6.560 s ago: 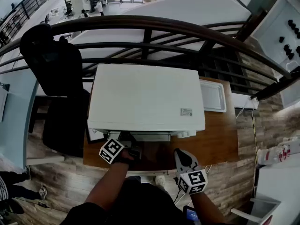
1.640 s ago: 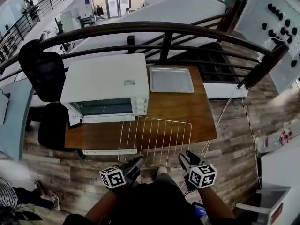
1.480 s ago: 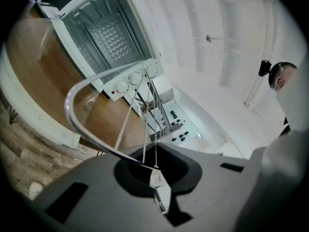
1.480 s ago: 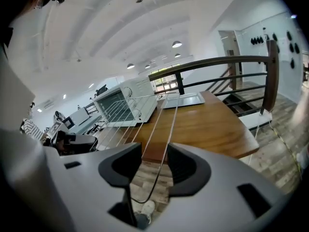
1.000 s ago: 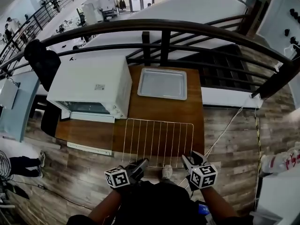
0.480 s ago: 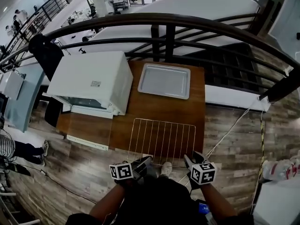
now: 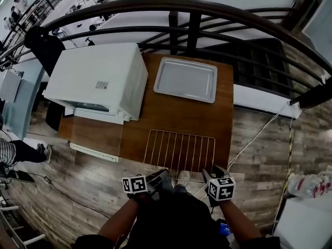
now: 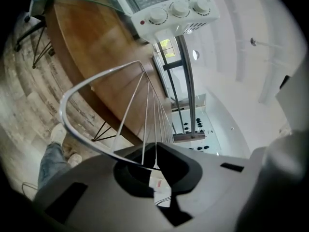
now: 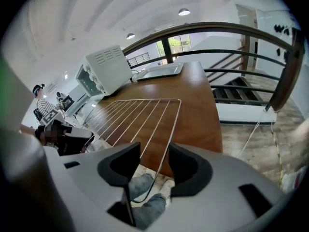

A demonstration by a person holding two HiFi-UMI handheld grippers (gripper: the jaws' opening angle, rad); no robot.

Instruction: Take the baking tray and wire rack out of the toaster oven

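The wire rack (image 7: pixel 179 149) lies low over the near right part of the wooden table (image 7: pixel 223 113), its near edge past the table's front. My left gripper (image 7: pixel 157 181) is shut on the rack's near rim wire (image 8: pixel 96 146), close to its left corner. My right gripper (image 7: pixel 211 176) has the rack's right corner wire (image 9: pixel 166 144) between its jaws; they are opening and do not clamp it. The grey baking tray (image 7: pixel 185 79) rests at the table's back, right of the white toaster oven (image 7: pixel 96 77).
The oven's glass door (image 7: pixel 96 136) hangs open over the table's left front. A dark railing (image 7: pixel 192 19) runs behind the table, a black chair (image 7: pixel 44 48) stands at the left. A white cable (image 7: pixel 259 134) trails across the plank floor at the right.
Both grippers have sunk and carried the rack down and forward, so it now lies low over the table's near right part. The right jaws stand a little wider.
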